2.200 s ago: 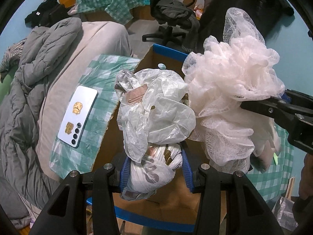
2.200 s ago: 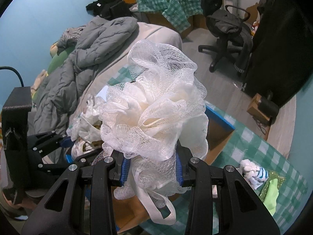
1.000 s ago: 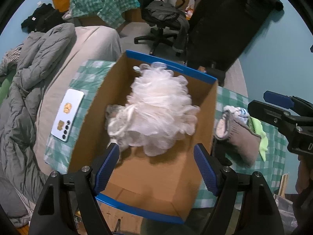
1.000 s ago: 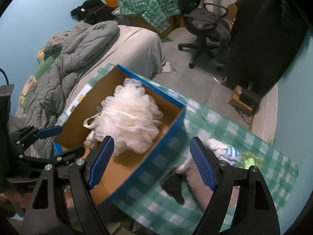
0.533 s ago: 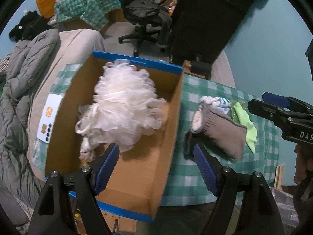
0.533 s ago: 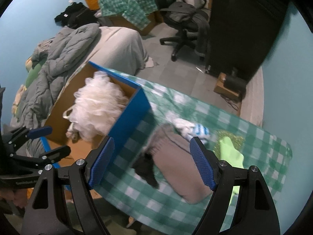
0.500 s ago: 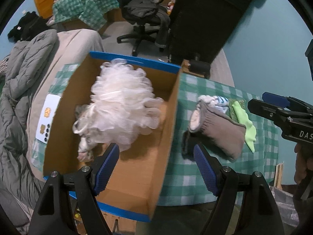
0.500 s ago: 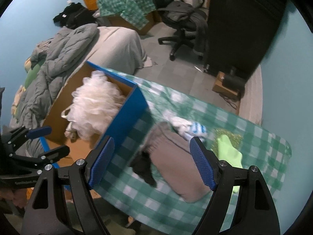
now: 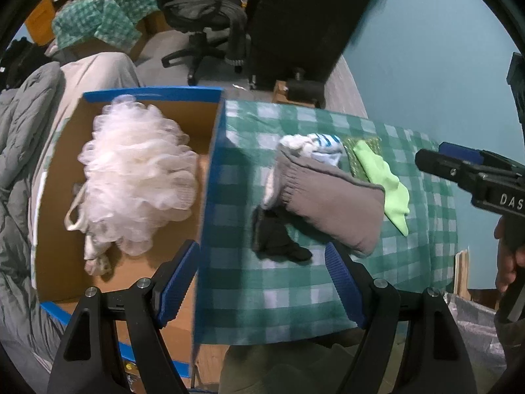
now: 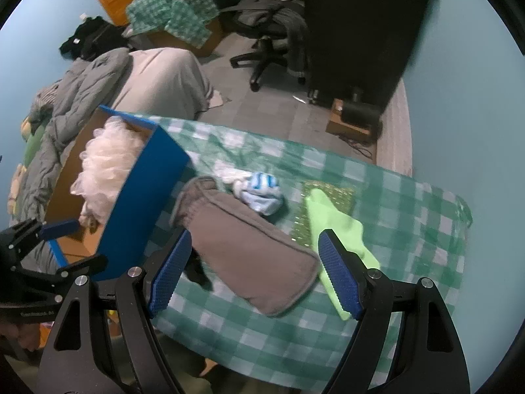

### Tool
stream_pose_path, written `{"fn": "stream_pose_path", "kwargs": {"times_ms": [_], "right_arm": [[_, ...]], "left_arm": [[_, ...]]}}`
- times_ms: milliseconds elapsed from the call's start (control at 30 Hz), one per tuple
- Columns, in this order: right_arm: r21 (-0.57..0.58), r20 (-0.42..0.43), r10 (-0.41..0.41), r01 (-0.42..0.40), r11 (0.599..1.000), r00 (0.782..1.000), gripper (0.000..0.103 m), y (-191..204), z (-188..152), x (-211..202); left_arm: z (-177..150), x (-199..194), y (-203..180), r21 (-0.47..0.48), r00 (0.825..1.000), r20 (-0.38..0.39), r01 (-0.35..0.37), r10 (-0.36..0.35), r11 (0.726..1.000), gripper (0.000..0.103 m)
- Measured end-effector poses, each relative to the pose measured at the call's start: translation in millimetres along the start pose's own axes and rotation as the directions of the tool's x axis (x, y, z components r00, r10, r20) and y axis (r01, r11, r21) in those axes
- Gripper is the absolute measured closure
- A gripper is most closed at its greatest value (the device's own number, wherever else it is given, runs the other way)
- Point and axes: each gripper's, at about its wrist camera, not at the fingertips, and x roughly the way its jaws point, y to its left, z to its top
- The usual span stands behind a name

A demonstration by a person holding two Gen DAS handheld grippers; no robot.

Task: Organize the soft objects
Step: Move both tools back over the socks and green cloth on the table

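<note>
A white mesh bath pouf (image 9: 137, 177) (image 10: 101, 167) lies in the blue-edged cardboard box (image 9: 210, 177) (image 10: 144, 193), with a crumpled bag part hidden under it. On the green checked cloth (image 9: 295, 295) (image 10: 393, 197) beside the box lie a grey knit piece (image 9: 331, 203) (image 10: 249, 246), a black sock (image 9: 275, 236), a white-and-blue sock ball (image 9: 315, 146) (image 10: 262, 190) and a lime-green cloth (image 9: 384, 180) (image 10: 334, 220). My left gripper (image 9: 262, 282) is open and empty above the box's right wall. My right gripper (image 10: 252, 272) is open and empty above the grey piece.
A glittery green sponge (image 10: 331, 197) lies under the lime cloth. A bed with a grey duvet (image 10: 82, 98) is left of the box. An office chair (image 9: 203, 10) and a dark cabinet (image 10: 361, 26) stand beyond the table. The right gripper shows at the right edge of the left wrist view (image 9: 472, 174).
Both grippers let go of the bag and the pouf, which now lie in the box. Both have opened and swung right, toward the items on the checked cloth.
</note>
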Motion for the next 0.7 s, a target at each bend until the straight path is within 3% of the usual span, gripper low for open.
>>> {"fn": "stream_pose_path", "kwargs": {"times_ms": [333, 700], "right_arm": [[0.069, -0.021, -0.035, 0.036, 0.997, 0.999, 0.023, -51, -13, 9], [0.115, -0.069, -0.028, 0.036, 0.993, 0.997, 0.023, -89, -24, 43]], "left_arm": [[1, 36, -19, -0.029, 0.996, -0.082, 0.041, -0.043, 0.999, 0.023], [2, 72, -27, -0.050, 0.991, -0.130, 0.007, -0.013, 0.999, 0.023]]}}
